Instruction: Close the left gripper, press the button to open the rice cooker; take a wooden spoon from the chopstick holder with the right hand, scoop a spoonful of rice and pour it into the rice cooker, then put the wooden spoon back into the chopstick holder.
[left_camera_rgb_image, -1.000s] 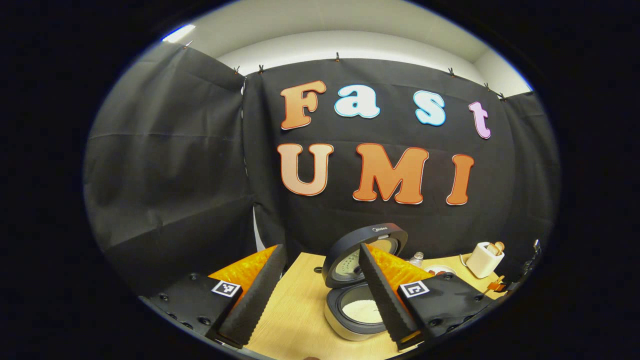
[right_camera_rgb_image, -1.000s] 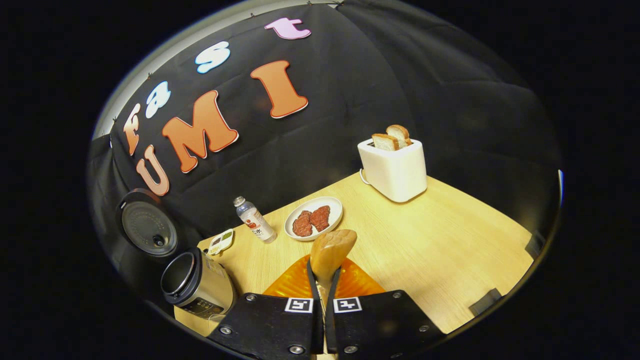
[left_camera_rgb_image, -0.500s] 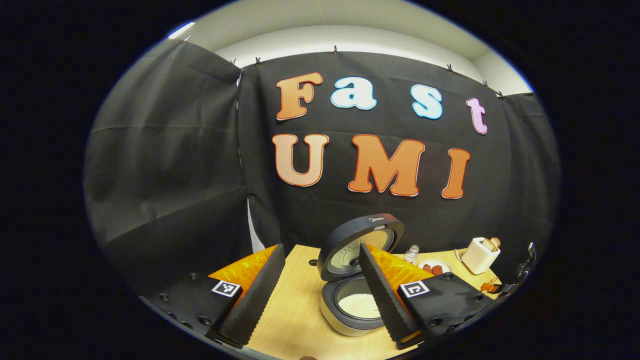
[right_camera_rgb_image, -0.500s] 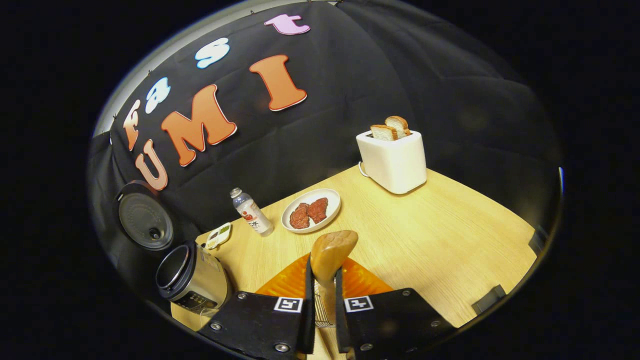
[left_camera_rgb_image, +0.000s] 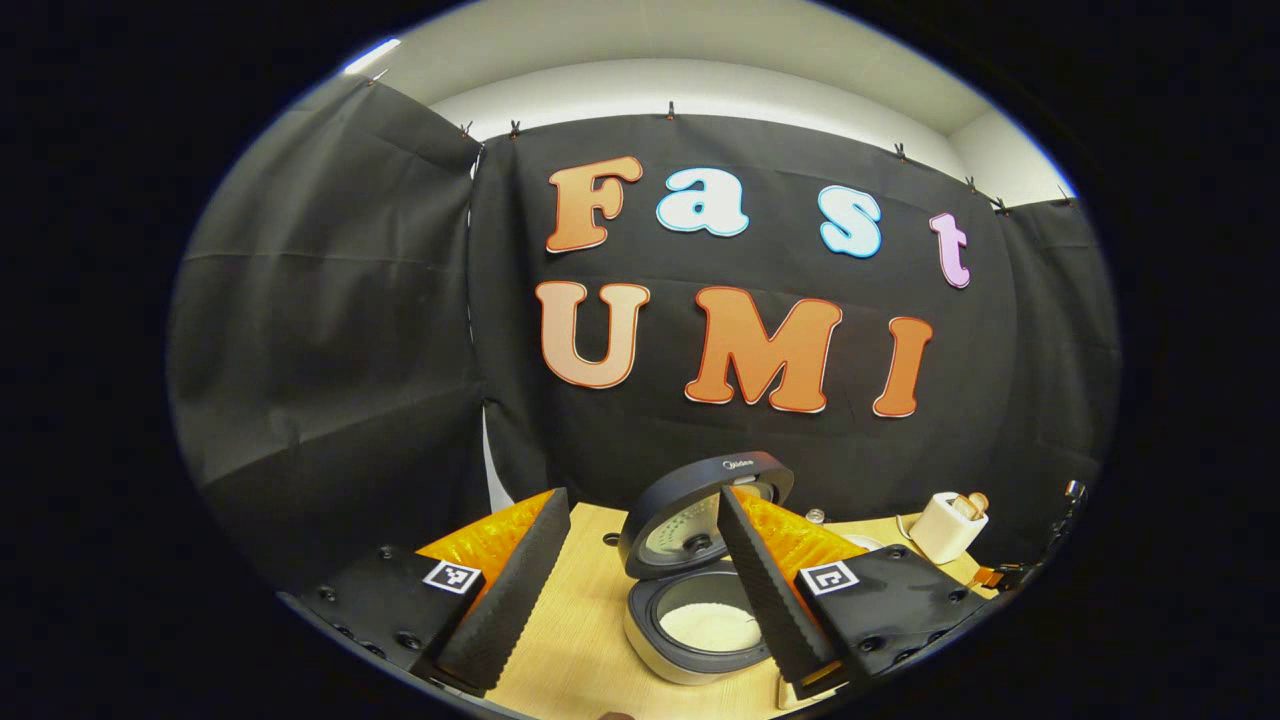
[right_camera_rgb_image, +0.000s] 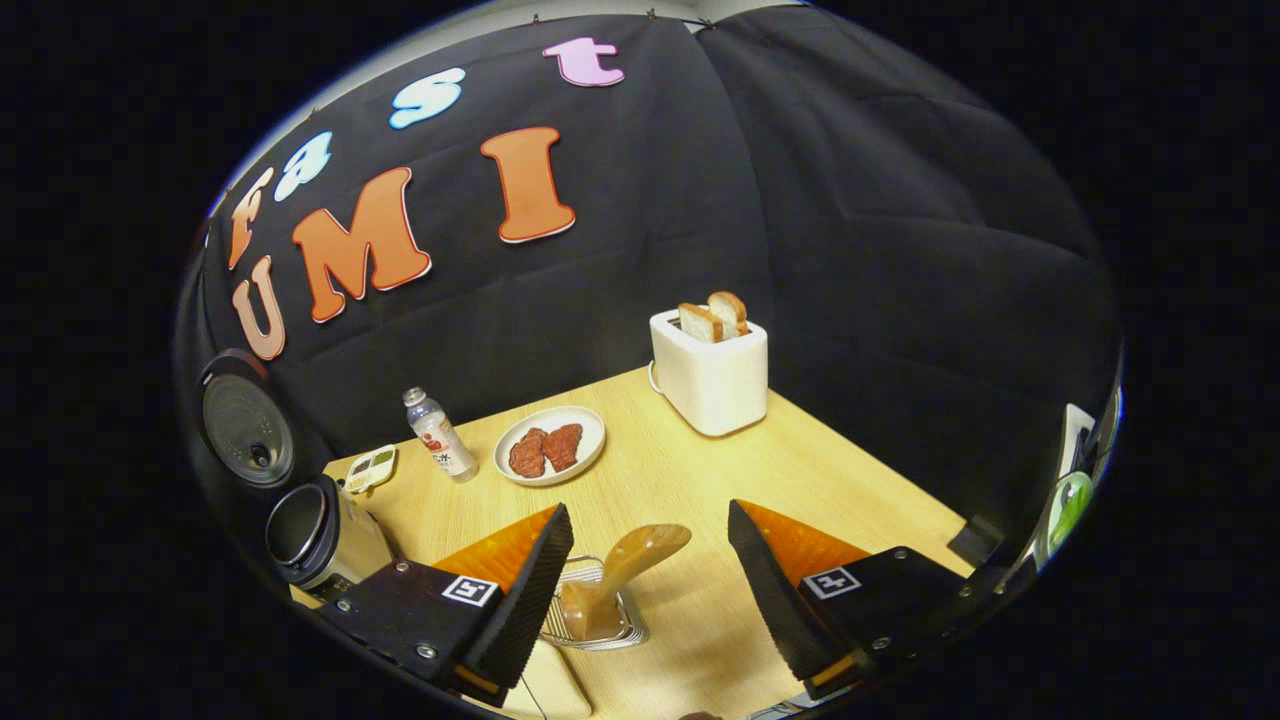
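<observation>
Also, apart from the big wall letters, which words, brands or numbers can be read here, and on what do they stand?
Nothing can be read with certainty.
rice cooker lid: small print near its top edge, too small to read.
bottle: label too blurred to read.

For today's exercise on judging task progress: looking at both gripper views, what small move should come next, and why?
Probably drawing the right hand-held gripper up and away. Its fingers stand open, apart from the wooden spoon, which leans in the wire chopstick holder. The rice cooker stands open with rice inside, and the left hand-held gripper is open too, so the task looks done.
</observation>
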